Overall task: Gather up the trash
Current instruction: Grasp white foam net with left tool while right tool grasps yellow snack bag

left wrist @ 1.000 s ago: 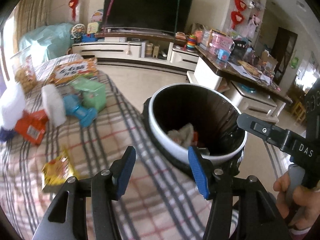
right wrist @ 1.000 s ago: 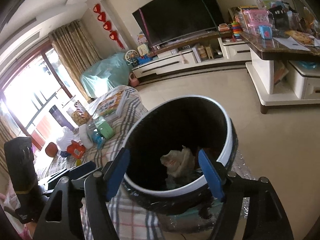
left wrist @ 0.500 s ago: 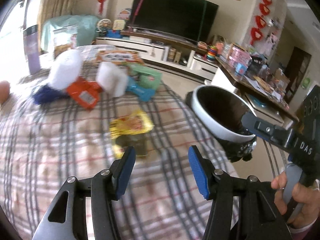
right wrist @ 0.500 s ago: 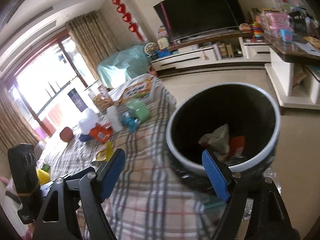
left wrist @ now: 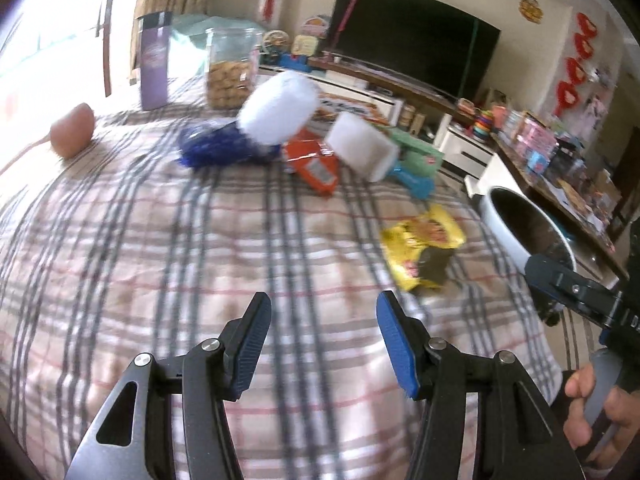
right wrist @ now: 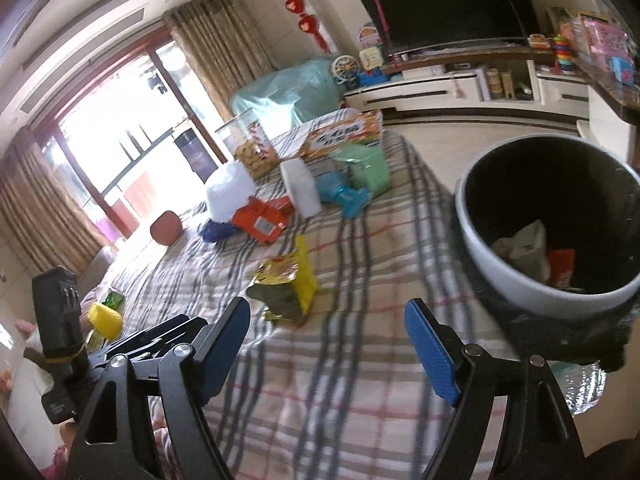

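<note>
A yellow snack wrapper [left wrist: 420, 246] lies on the plaid cloth, ahead and right of my open, empty left gripper [left wrist: 322, 332]. It also shows in the right wrist view [right wrist: 290, 284], just ahead of my open, empty right gripper [right wrist: 328, 340]. A red wrapper [left wrist: 316, 162] and a blue wrapper [left wrist: 212, 148] lie farther back among white foam blocks [left wrist: 280, 108]. The white-rimmed trash bin [right wrist: 548, 220] with a black liner stands off the table's right edge and holds crumpled paper and a red wrapper.
At the table's far end stand a cookie jar [left wrist: 230, 68], a purple tumbler [left wrist: 154, 64], a green box [right wrist: 368, 168], a blue toy [right wrist: 344, 194] and an orange box [right wrist: 340, 136]. A brown round object [left wrist: 72, 134] lies at left. The right gripper's handle [left wrist: 580, 292] is at right.
Both grippers have swung left, away from the bin and over the table. The yellow wrapper now lies closer ahead of the right gripper. Both stay open.
</note>
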Demonstrator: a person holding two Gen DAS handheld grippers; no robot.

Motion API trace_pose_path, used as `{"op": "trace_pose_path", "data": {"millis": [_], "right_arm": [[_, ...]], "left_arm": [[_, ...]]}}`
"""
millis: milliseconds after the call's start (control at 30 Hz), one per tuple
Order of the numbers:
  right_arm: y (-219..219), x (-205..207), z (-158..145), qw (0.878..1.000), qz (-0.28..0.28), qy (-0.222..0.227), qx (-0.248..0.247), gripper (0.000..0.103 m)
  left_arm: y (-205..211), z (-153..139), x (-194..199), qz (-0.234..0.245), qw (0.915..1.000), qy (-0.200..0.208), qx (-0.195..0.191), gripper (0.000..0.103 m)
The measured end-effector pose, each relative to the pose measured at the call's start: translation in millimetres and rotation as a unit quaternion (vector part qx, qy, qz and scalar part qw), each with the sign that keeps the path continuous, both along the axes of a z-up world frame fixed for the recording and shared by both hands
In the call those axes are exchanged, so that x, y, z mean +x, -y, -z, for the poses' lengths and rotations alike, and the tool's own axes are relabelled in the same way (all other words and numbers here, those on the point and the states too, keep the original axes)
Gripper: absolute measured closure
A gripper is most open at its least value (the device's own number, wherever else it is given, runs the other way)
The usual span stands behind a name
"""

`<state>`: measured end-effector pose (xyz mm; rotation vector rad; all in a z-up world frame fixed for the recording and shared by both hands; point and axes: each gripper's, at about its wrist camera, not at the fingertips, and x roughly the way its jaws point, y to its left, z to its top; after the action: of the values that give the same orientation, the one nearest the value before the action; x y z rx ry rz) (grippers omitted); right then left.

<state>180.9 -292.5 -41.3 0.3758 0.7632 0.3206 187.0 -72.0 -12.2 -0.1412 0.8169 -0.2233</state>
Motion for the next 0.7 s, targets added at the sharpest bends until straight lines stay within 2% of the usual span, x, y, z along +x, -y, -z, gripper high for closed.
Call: {"op": "trace_pose_path", "data": {"millis": [367, 700], "right_arm": [[-25.1, 20.5, 11.0, 1.000, -0.018, -0.013, 0.008, 0.022], [-39.7, 38.8, 20.1, 0.999, -0.027, -0.029, 0.019, 0.022]], "left_arm": [[-19.7, 1.6, 10.8, -0.031, 0.9995, -0.005, 0.007, 0.048], [-39.5, 10.5, 53.2, -0.031, 0.9991, -0.010, 0.028, 0.048]]}}
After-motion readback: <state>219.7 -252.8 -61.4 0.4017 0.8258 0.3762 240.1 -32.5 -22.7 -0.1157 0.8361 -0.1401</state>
